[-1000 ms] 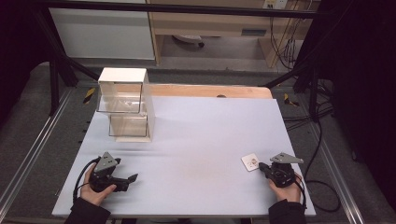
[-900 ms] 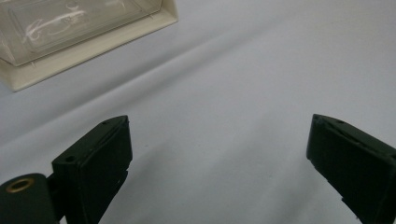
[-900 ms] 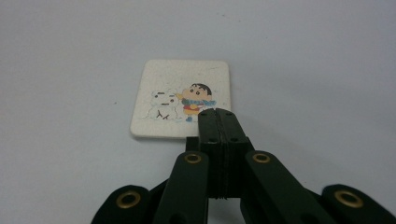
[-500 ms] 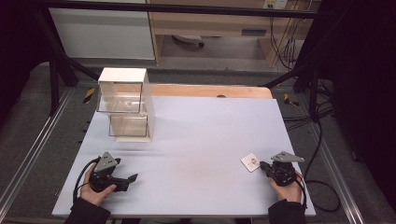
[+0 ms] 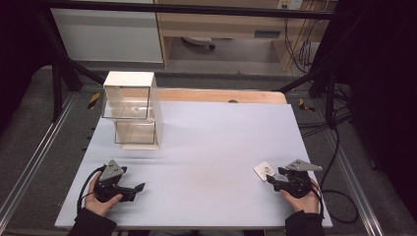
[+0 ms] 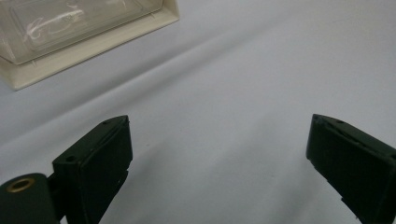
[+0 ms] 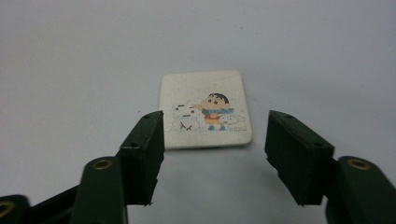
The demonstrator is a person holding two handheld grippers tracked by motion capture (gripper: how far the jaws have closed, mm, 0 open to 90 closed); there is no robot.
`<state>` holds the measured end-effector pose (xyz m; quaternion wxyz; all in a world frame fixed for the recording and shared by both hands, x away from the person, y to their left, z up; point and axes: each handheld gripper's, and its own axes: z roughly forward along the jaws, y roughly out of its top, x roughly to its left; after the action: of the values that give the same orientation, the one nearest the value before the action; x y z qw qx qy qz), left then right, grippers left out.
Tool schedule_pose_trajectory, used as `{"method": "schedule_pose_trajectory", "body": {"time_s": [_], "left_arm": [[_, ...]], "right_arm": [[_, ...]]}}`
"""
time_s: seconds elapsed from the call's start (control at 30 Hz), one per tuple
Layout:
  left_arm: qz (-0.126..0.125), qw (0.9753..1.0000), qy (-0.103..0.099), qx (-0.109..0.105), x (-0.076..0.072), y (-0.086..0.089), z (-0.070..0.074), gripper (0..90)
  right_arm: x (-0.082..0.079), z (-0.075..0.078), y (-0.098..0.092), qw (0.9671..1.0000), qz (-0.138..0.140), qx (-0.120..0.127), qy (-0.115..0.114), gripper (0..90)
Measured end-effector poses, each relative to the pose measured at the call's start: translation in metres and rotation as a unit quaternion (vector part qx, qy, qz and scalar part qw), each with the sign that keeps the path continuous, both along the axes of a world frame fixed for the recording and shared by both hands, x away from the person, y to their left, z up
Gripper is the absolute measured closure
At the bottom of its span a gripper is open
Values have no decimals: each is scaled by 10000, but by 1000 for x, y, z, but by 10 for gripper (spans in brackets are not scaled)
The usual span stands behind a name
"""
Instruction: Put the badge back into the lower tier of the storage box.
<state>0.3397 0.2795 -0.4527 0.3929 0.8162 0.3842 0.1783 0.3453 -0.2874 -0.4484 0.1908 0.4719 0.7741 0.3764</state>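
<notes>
A small white square coaster (image 7: 205, 109) with a cartoon picture lies flat on the pale table, also visible as a white coaster (image 5: 264, 170) near the front right. My right gripper (image 7: 215, 140) stands open just short of it, its jaws framing the near edge without touching; from above the right gripper (image 5: 274, 178) sits right beside the coaster. My left gripper (image 5: 139, 187) rests at the front left, and the left gripper (image 6: 219, 158) is wide open over bare table. A clear two-tier drawer box (image 5: 132, 109) with a cream frame stands at the back left.
The cream base and a clear drawer of the box (image 6: 88, 37) lie ahead of the left gripper. A wooden strip (image 5: 221, 96) borders the table's far edge. Metal rails (image 5: 29, 167) run along both sides, and cables (image 5: 339, 147) hang at the right.
The right gripper has edged slightly toward the coaster. The left gripper has not moved.
</notes>
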Motion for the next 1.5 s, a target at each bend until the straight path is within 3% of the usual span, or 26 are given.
{"method": "schedule_pose_trajectory", "body": {"time_s": [0.33, 0.57, 0.93, 1.5], "left_arm": [[17, 10000, 13, -11, 0, 0, 0, 64], [28, 10000, 34, 5, 1, 0, -1, 63], [33, 10000, 30, -15, 1, 0, 0, 62], [26, 10000, 19, -30, 0, 2, 0, 62]], "right_arm": [[3, -1, 5, 9998, 105, -74, 120, 114], [6, 0, 9, 9996, 195, -93, 186, 21], [10, 3, 13, 9991, 327, -182, 192, 17], [34, 4, 24, 9975, 532, -360, 278, 144]]}}
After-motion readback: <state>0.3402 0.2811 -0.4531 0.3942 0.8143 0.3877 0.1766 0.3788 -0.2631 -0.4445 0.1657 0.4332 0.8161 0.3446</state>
